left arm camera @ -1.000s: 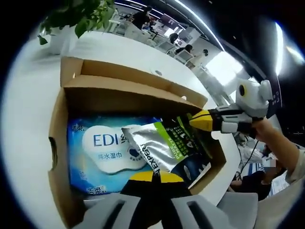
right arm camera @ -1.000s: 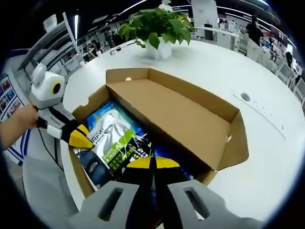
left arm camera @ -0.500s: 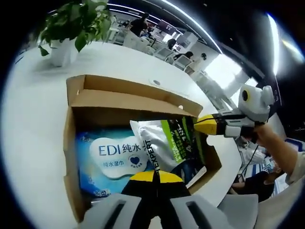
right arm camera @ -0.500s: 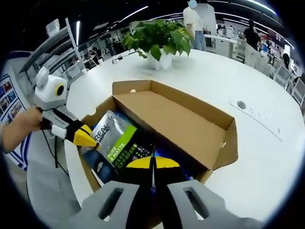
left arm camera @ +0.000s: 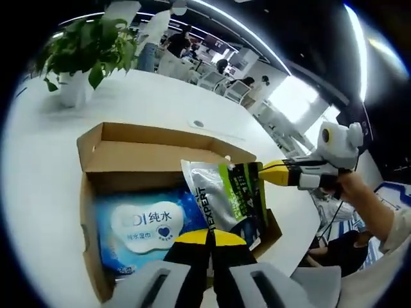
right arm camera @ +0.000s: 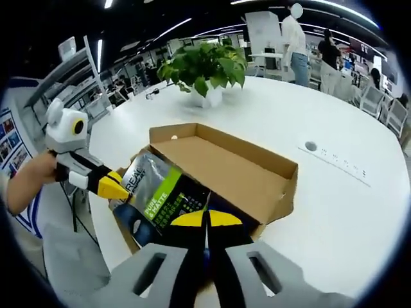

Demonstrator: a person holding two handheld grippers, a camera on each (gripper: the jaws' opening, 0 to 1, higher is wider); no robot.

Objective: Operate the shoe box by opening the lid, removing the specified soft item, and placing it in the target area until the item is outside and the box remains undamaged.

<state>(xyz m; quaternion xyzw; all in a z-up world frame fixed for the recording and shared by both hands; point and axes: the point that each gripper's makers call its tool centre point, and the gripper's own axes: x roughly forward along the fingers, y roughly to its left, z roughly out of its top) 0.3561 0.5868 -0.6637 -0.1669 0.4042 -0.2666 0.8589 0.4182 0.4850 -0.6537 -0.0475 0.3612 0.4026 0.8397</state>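
A silver, green and dark blue soft pouch (left arm camera: 231, 199) (right arm camera: 160, 192) hangs above the open cardboard shoe box (left arm camera: 128, 144) (right arm camera: 225, 163), whose lid is folded back. My left gripper (left arm camera: 209, 237) is shut on the pouch's near edge, and it enters the right gripper view from the left (right arm camera: 119, 188). My right gripper (right arm camera: 207, 219) is shut on the pouch's other edge, and it reaches into the left gripper view from the right (left arm camera: 264, 172). A blue wet-wipes pack (left arm camera: 144, 224) lies flat inside the box.
The box rests on a wide white table (left arm camera: 38, 167) (right arm camera: 347, 205). A potted green plant (left arm camera: 83, 51) (right arm camera: 202, 64) stands beyond the box. A round cable port (right arm camera: 311, 146) sits in the tabletop. Desks, chairs and people fill the background.
The pouch has risen out of the box between both grippers. Both cameras have lifted, so the box looks smaller and lower. The wipes pack stays in place.
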